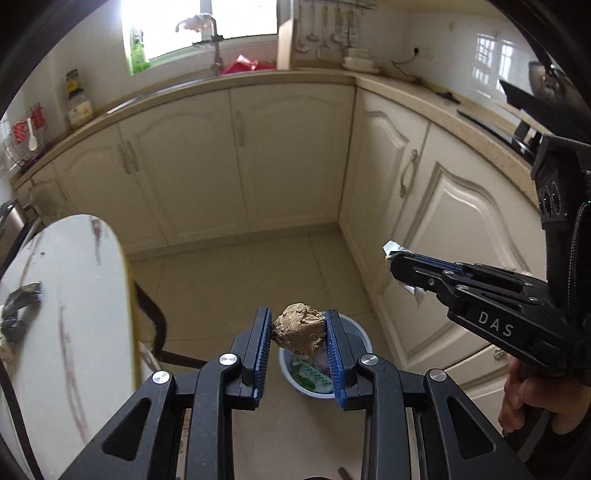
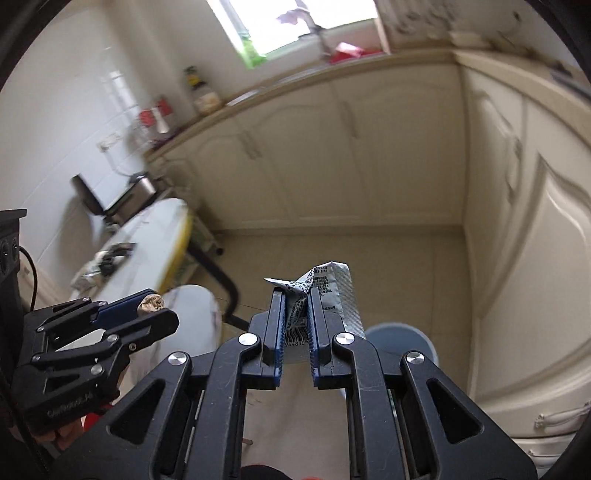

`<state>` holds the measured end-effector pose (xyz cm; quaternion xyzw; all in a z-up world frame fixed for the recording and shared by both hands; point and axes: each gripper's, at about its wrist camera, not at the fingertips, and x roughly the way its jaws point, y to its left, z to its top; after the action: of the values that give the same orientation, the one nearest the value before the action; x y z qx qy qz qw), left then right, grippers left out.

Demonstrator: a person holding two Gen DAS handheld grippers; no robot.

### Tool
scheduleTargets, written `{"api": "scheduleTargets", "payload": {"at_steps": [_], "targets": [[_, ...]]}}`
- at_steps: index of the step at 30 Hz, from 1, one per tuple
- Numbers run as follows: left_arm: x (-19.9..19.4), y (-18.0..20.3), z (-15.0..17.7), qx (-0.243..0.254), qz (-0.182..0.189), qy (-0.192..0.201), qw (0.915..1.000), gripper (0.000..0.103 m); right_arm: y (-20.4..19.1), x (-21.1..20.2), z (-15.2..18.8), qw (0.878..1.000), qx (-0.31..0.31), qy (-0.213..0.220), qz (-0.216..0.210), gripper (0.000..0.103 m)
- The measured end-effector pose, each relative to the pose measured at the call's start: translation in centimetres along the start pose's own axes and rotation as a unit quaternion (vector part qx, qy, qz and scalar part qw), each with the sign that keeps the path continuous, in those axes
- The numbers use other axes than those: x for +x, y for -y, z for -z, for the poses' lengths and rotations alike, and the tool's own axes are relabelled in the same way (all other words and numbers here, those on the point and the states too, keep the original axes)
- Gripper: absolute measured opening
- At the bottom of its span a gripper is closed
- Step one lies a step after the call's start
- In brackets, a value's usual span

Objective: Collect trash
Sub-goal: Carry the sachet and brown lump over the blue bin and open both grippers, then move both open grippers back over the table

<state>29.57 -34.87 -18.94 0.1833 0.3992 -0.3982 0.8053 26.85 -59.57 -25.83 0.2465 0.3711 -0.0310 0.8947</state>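
While you hold two pieces of trash, each tool grips one: your left tool (image 1: 298, 332) pinches a brown crumpled lump (image 1: 300, 328), and your right tool (image 2: 297, 314) is pressed tight on a printed wrapper (image 2: 325, 286). One bin (image 1: 360, 332), already holding litter, sits on the floor below the lump. One white worktop (image 1: 66, 295) stands left with more scraps; nothing blocks the bin.

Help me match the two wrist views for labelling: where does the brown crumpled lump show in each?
Left wrist: brown lump low centre, pinched in the left claw, above the bin.
Right wrist: lump lower left, at that claw's tip.
Shared landmark: window.
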Motion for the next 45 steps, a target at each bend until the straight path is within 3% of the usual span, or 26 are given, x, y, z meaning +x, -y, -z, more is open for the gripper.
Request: {"api": "scheduleTargets", "payload": {"at_steps": [6,11,14,15,17,18,19,20,23,32,33,35,42,45], "targets": [[8.4,2.4,-0.6,0.016,0.029,-0.063,0.9974,0.025,6.2,3.6,1.4,0.998,0.040,-0.035,0.041,0.011],[13.7,3.6,-1.5,0.029,0.036,-0.098,0.9941,0.025,8.7,5.9,1.9,0.995,0.052,-0.048,0.066,0.011],[15.8,3.8,-2.1,0.030,0.038,-0.107,0.9931,0.026,9.6,7.0,2.5,0.992,0.055,-0.045,0.102,0.011],[16.3,4.0,-2.2,0.030,0.039,-0.109,0.9928,0.029,9.9,7.3,2.7,0.992,0.059,-0.047,0.103,0.011],[17.1,4.2,-2.4,0.032,0.030,-0.113,0.9926,0.050,10.7,8.2,3.3,0.991,0.069,-0.055,0.103,0.011],[17.3,4.0,-2.5,0.035,0.019,-0.110,0.9932,0.066,11.0,8.5,3.6,0.990,0.072,-0.060,0.103,0.011],[17.4,4.0,-2.7,0.039,0.008,-0.101,0.9941,0.073,11.3,8.9,3.8,0.990,0.075,-0.063,0.100,0.012],[17.3,4.2,-2.7,0.043,-0.002,-0.093,0.9948,0.074,11.6,9.1,4.0,0.990,0.079,-0.064,0.097,0.012],[15.9,4.3,-2.6,0.041,-0.034,-0.068,0.9963,0.074,11.8,10.1,4.3,0.990,0.081,-0.070,0.094,0.012],[7.8,3.4,-1.8,0.011,-0.068,-0.005,0.9976,0.078,10.7,12.4,3.8,0.993,0.084,-0.078,0.028,0.016],[6.9,2.9,-2.0,0.007,-0.070,0.004,0.9975,0.079,10.6,12.4,3.7,0.993,0.085,-0.079,0.026,0.020],[4.2,2.4,-1.4,0.003,-0.072,0.017,0.9973,0.081,10.0,12.1,3.4,0.993,0.083,-0.076,0.022,0.053],[-3.4,0.8,0.6,-0.017,-0.085,0.048,0.9951,0.082,6.1,7.5,2.7,0.997,0.058,-0.041,0.030,0.066],[-8.3,-0.9,2.3,-0.032,-0.087,0.072,0.9931,0.090,3.0,4.7,2.0,0.999,0.034,-0.020,0.022,0.072]]}}
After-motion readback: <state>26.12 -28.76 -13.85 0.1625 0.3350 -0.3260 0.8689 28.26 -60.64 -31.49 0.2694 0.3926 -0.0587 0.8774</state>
